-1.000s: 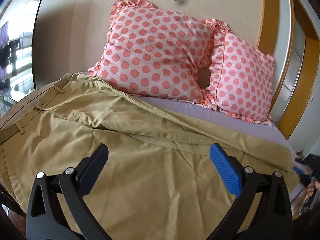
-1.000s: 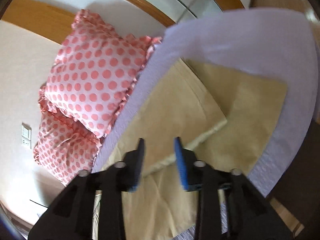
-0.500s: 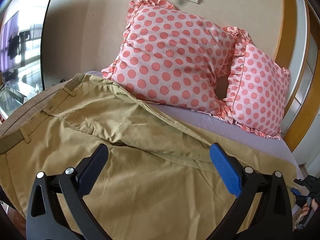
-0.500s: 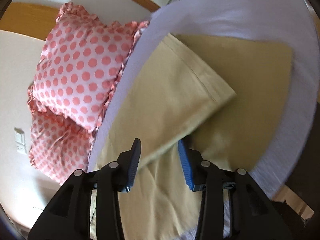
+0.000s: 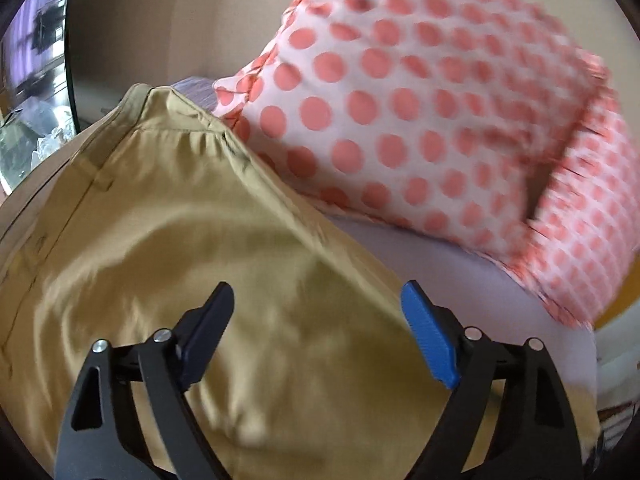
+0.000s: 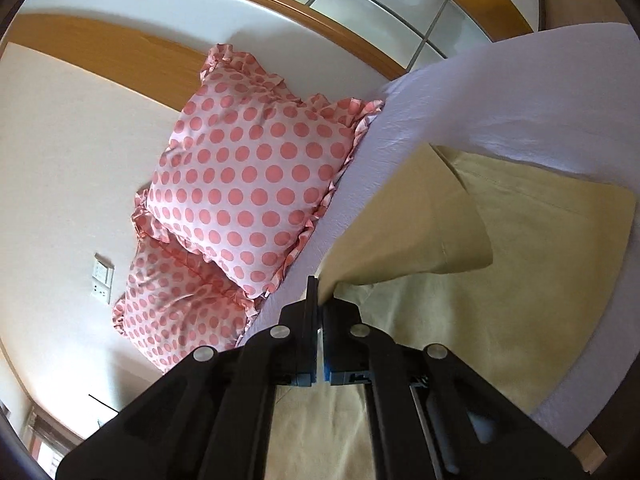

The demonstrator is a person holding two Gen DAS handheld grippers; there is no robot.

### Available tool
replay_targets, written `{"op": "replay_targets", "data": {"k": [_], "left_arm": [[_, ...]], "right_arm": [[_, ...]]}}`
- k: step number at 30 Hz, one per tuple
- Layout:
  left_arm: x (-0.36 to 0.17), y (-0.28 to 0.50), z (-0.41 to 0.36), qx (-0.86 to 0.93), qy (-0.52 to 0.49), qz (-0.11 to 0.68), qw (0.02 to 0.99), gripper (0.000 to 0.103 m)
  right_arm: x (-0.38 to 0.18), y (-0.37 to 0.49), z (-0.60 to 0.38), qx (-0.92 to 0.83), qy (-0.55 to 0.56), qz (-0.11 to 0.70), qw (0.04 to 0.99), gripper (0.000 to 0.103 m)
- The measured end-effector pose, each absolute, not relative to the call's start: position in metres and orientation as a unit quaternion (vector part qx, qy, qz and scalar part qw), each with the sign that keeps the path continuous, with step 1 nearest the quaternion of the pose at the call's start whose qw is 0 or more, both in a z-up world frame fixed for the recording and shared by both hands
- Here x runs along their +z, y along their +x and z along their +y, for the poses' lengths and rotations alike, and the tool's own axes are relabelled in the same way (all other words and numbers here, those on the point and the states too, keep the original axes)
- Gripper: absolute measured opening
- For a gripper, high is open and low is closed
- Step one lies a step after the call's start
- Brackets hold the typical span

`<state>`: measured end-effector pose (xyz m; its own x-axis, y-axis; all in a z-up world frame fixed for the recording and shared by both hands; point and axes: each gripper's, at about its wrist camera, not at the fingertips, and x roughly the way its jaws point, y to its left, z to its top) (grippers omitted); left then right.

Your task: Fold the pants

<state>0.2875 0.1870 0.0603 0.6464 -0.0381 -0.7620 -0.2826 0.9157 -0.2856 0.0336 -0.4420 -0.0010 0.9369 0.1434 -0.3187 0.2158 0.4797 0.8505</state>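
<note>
Two layers of the pants (image 6: 520, 280) are spread on the sheet (image 6: 500, 92); a leg edge is pinched and lifted between the closed fingers of the right gripper (image 6: 319, 300). Above the waist end, the left gripper (image 5: 320, 320) is held wide, nothing between its fingers. Pillows (image 5: 420, 100) are seen beyond.

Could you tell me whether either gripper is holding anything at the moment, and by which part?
The right gripper is shut on the pants, pinching the edge of the upper leg. The left gripper is open, holding nothing.
</note>
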Motion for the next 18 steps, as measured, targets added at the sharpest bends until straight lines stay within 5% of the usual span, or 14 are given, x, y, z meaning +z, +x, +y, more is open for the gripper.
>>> {"op": "replay_targets", "data": {"k": [2,5,13,18], "left_arm": [[0.053,0.310,0.197,0.093,-0.203,0.433,0.873,0.066],[0.038,0.323,0.217,0.086,-0.247,0.453,0.852,0.005],[0.099,0.144,0.223,0.041,-0.219,0.336,0.915,0.004],[0.071,0.033,0.224,0.057,-0.231,0.343,0.909,0.005]], "right_arm": [[-0.001,0.034,-0.443,-0.020,0.512,0.177,0.840,0.002],[-0.001,0.038,-0.443,-0.020,0.512,0.178,0.840,0.002],[0.020,0.013,-0.450,-0.034,0.484,0.146,0.862,0.002],[0.005,-0.008,-0.454,-0.061,0.486,0.168,0.855,0.002]]}}
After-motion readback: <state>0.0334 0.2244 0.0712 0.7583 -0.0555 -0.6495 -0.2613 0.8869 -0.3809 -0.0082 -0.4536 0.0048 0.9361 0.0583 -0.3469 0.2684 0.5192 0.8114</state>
